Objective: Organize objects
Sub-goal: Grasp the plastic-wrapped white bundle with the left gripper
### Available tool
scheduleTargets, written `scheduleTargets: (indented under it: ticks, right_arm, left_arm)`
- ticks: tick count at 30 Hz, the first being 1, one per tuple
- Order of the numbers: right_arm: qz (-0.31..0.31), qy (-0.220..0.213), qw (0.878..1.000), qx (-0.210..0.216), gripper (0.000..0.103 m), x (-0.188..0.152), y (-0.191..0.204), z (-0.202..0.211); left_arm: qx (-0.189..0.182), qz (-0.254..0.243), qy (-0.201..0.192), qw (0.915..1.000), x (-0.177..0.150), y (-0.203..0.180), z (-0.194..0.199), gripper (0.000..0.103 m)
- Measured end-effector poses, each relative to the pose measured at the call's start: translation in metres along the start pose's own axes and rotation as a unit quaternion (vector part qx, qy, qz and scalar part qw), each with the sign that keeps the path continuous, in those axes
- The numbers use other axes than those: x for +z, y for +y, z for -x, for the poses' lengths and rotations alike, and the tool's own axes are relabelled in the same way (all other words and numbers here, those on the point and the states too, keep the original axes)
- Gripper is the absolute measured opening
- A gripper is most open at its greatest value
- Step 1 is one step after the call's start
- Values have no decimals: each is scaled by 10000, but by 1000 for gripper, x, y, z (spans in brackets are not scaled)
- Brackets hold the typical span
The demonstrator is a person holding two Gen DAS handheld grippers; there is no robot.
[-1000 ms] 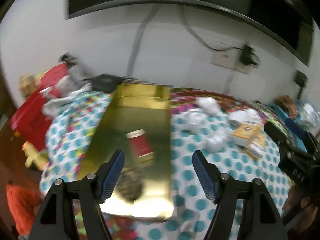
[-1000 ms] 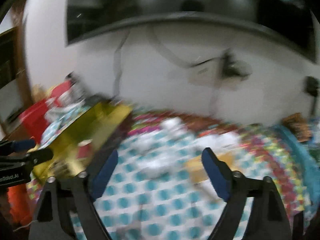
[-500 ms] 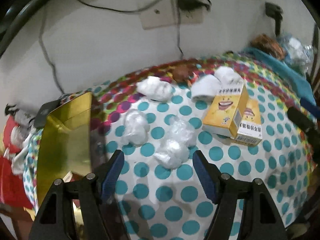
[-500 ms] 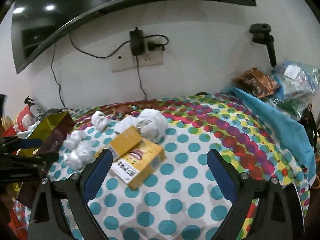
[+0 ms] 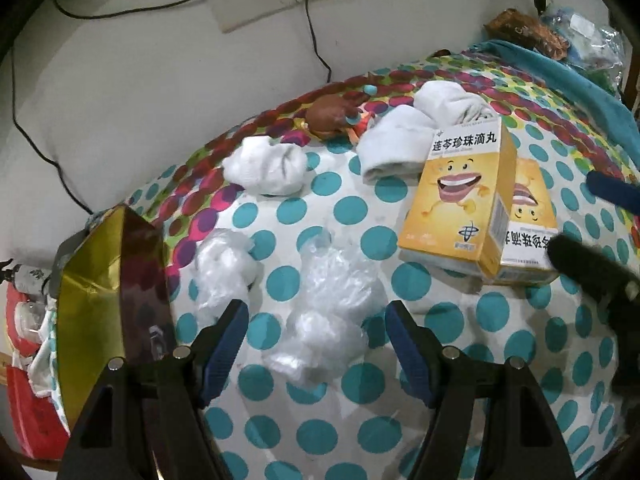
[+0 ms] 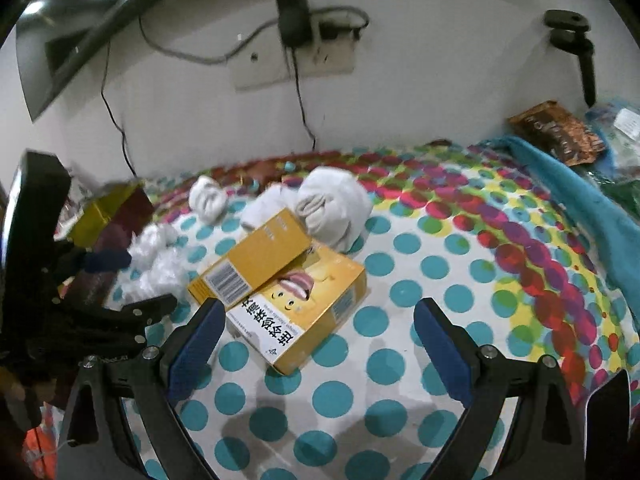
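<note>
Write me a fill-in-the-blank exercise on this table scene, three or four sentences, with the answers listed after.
1. The two yellow boxes lie one ____ the other.
2. The tablecloth is patterned with ____.
3. Crumpled clear plastic sits in front of the left hand-held gripper, whose jaws are ____.
4. The box at the table's left edge is ____ in colour.

Missing words: on top of; dots; open; gold
</note>
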State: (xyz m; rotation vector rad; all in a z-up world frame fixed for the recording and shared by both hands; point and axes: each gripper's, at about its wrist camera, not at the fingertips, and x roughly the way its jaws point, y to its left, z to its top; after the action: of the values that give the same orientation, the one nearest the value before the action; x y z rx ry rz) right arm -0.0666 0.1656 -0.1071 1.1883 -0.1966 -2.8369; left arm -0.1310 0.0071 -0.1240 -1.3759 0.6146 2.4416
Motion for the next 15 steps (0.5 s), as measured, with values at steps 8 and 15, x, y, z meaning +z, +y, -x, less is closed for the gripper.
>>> scheduleTargets:
  ticks: [8, 15]
  right_arm:
    - [253, 311, 9992, 23, 95, -5, 17, -19]
    - [270, 436, 9987, -18, 95, -7, 20, -31]
  left_arm:
    - [-160, 80, -63, 9998, 1, 0, -8, 36]
    - [-227, 275, -179, 9992, 0, 4, -7, 34]
